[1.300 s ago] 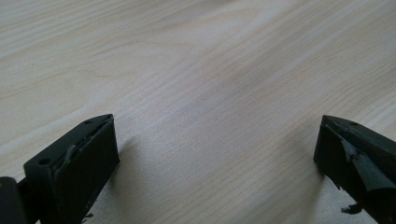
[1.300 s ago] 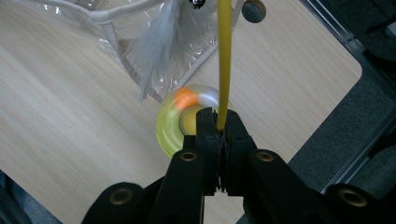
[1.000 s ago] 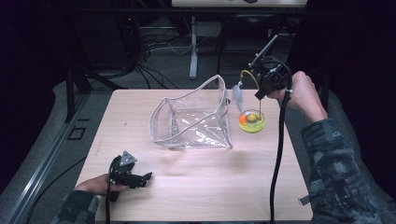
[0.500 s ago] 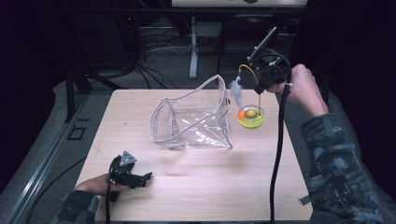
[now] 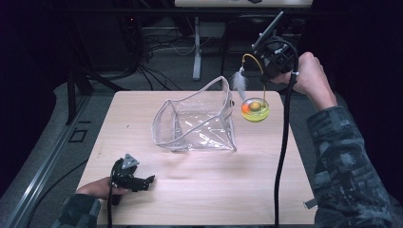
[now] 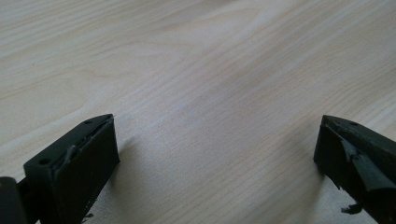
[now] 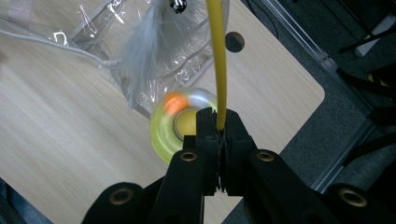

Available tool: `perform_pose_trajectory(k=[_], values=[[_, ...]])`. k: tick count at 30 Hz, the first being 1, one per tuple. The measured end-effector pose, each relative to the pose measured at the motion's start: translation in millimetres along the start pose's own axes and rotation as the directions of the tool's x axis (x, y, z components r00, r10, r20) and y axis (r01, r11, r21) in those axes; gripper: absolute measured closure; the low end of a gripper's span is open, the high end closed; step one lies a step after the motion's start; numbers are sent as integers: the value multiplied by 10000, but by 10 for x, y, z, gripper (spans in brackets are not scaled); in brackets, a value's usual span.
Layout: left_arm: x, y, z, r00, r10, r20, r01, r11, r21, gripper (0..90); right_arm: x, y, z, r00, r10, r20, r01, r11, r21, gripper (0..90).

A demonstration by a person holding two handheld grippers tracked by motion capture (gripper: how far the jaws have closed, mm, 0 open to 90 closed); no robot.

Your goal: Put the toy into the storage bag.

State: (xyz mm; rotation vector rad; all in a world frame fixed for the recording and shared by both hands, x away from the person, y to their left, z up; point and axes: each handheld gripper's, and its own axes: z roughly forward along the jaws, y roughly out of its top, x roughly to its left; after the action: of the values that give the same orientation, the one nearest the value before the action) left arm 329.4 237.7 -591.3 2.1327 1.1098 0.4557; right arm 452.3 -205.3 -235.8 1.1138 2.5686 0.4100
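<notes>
At the far right of the table (image 5: pixel 199 190), your right gripper (image 5: pixel 272 58) is raised, its jaws pressed together on the yellow wire (image 7: pixel 217 56) of a cat toy. In the right gripper view the wire comes straight up out of the closed jaws, so you hold it by the stem, not by the base. The stem arches over, and a white feather (image 5: pixel 239 81) hangs from its far end beside the top edge of the clear bag (image 5: pixel 197 124). The toy's round yellow-green base (image 5: pixel 255 110) with an orange ball in its track hangs below the gripper, just right of the bag; it looks lifted off the wood, though from above you cannot be sure it has cleared the surface. Gripping the stem lets the heavy base dangle underneath, which suits lowering it through an opening, but the base can swing and the feather can catch on the rim.

The bag stands in the middle of the table with its mouth gaping upward and toward the far right, so the toy is already close to the way in.

Near the left front corner, your left gripper (image 5: pixel 135 180) lies low on the wood with its jaws wide apart and nothing between them; its own view shows bare tabletop between the two black tips. It is well apart from the bag, so the bag is unsupported for now. I would judge that steadying the rim would help the base drop in cleanly.
</notes>
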Motion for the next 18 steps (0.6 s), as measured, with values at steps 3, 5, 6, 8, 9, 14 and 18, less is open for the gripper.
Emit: perform_pose_trajectory(k=[3, 5, 6, 8, 9, 14, 18], values=[[0, 0, 0, 10000, -3, -5, 3, 10000, 1, 0, -11, 28, -25, 10000, -47, 44, 47, 10000, 7, 882], [0, 0, 0, 10000, -3, -4, 3, 10000, -1, 0, -6, 44, -33, 10000, -17, 22, 18, 10000, -26, 883], [1, 0, 0, 10000, 20, -1, -20, 10000, 1, 0, -7, 54, -38, 10000, -36, 44, 36, 10000, -28, 883], [1, 0, 0, 10000, 22, -4, -22, 10000, 1, 0, -11, 74, -50, 10000, -50, 71, 50, 10000, -15, 882], [0, 0, 0, 10000, 4, -6, -4, 10000, 1, 0, -17, 84, -56, 10000, -38, 70, 38, 10000, -24, 882], [1, 0, 0, 10000, 20, -2, -20, 10000, -2, 0, -32, 123, -63, 9999, -119, 124, 118, 9998, 148, 882], [0, 0, 0, 10000, 10, -8, -10, 10000, 0, 0, -37, 161, -91, 9998, -102, 171, 100, 9999, 103, 882]])
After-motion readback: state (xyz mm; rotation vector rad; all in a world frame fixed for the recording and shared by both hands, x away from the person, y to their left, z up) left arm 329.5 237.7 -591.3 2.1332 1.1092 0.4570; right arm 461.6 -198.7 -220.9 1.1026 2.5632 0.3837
